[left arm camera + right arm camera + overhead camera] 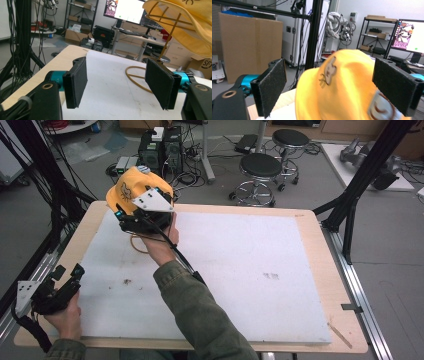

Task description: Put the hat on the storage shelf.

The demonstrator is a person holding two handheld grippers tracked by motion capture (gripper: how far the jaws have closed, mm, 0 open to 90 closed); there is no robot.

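Note:
A yellow cap (131,187) with a small emblem sits on a thin tan wire stand (136,75) at the far left of the table. My right gripper (134,217), with its grey plate on top, is held up against the cap's near side. In the right gripper view the blurred cap (347,87) lies between the wide jaws of the right gripper (334,82), and the pads do not press on it. My left gripper (68,271) rests at the table's front left corner. The left gripper (120,82) is open with nothing between its pads, and the cap (190,22) is beyond it at the upper right.
A white board (250,270) covers most of the wooden table (320,250). Black frame posts (350,205) stand at the right and left sides. Two stools (260,167) and computer towers (160,147) stand on the floor beyond the far edge.

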